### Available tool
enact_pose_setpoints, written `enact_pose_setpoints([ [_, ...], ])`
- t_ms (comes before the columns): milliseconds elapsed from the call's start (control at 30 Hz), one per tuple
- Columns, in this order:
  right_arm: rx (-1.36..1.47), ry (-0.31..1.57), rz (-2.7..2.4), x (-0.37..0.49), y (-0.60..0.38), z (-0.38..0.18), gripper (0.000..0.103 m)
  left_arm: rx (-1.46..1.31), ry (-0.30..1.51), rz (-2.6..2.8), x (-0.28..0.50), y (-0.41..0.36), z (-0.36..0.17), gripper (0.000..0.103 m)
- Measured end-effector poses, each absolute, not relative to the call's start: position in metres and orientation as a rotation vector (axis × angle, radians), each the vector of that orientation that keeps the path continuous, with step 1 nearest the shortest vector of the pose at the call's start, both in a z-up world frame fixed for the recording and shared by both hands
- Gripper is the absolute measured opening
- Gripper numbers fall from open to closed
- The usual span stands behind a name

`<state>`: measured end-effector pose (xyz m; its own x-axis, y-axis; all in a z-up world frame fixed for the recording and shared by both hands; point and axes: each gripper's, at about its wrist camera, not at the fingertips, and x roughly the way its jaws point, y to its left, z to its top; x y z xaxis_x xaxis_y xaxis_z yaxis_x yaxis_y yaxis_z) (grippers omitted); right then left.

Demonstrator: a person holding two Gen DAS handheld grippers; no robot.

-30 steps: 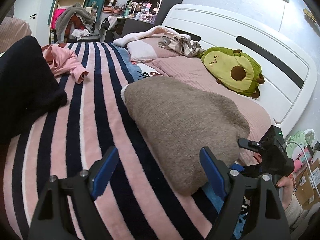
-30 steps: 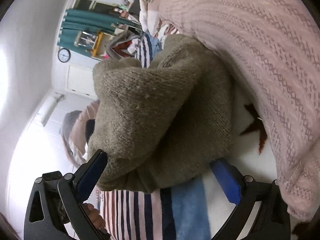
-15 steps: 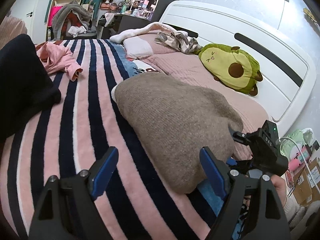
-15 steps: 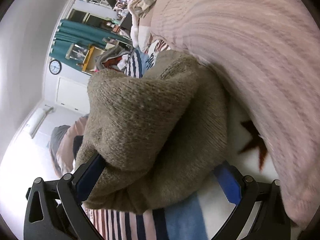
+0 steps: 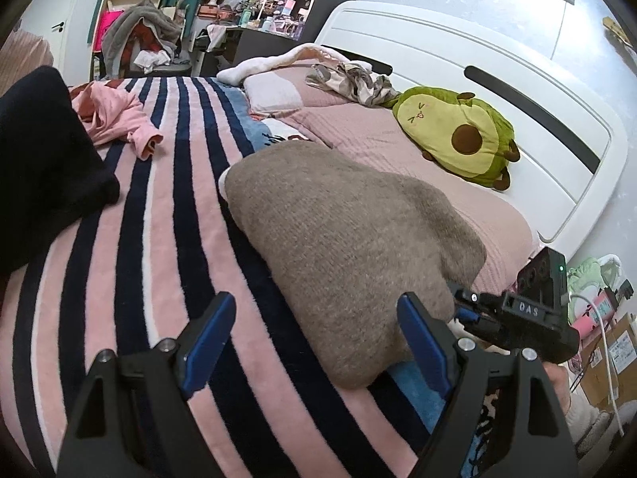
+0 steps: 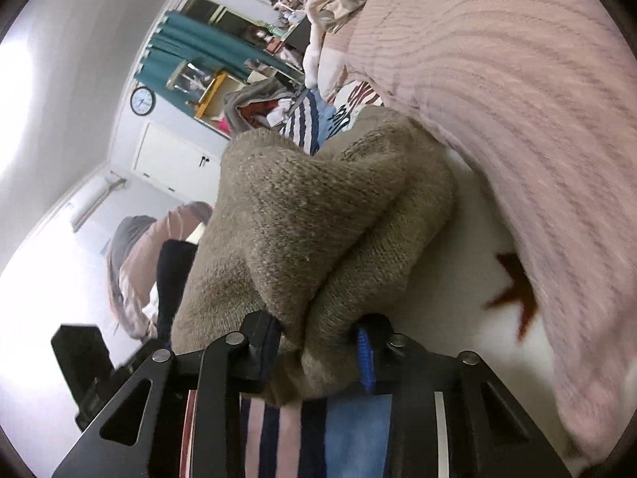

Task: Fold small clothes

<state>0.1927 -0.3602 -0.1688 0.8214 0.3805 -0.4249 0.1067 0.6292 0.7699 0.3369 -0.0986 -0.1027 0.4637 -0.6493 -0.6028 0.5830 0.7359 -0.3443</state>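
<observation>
Nearest the right wrist camera, the right gripper had just been closing and was clamped on a bunched edge of the brown knit sweater, thick folds of wool squeezed between its blue pads. In the left wrist view the left gripper stood released, its jaws wide apart and holding nothing, with the near rounded corner of the sweater lying just ahead of its right-hand finger. The sweater lay in a soft mound on the striped blanket, its far side reaching toward the pink quilt. It looked thick, limp and fuzzy, probably fairly light yet bulky, so it would likely sag and drape when lifted, not hold a crease; the knit should give good friction, and slipping seemed unlikely if several layers were pinched. A sensible hold for the free gripper, judging by the lie of the cloth, would be the near edge or corner opposite the right gripper's bite, so the fabric could be stretched flat between the two. Farther off lay a crumpled pink garment and a dark garment at the left, and an avocado plush rested against the white headboard.
</observation>
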Motion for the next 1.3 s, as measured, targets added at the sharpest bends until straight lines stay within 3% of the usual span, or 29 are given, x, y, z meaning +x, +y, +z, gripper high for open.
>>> enact_pose_setpoints([
  [100, 0.885, 0.631, 0.161, 0.188, -0.361, -0.170, 0.026, -0.091, 0.788, -0.777, 0.339, -0.104, -0.103, 0.080],
  [433, 0.537, 0.843, 0.123, 0.196, -0.359, -0.129, 0.073, -0.079, 0.836, -0.893, 0.397, -0.132, -0.107, 0.081],
  [533, 0.430, 0.881, 0.052, 0.190, -0.369, -0.110, 0.078, -0.125, 0.914, -0.922, 0.409, -0.135, -0.112, 0.081],
  [667, 0.514, 0.882, 0.064, 0.196, -0.394, -0.084, 0.087, -0.188, 1.040, -0.915, 0.423, -0.135, -0.115, 0.081],
  [867, 0.514, 0.977, 0.153, 0.266, -0.413, -0.057, 0.089, -0.205, 1.195, -0.882, 0.430, -0.135, -0.114, 0.081],
  [1133, 0.545, 1.201, 0.221, 0.333, -0.413, -0.101, 0.089, -0.305, 1.295, -0.876, 0.457, -0.134, -0.117, 0.081],
  [1300, 0.507, 1.284, 0.244, 0.357, -0.407, -0.113, 0.099, -0.343, 1.365, -0.887, 0.471, -0.142, -0.129, 0.081],
])
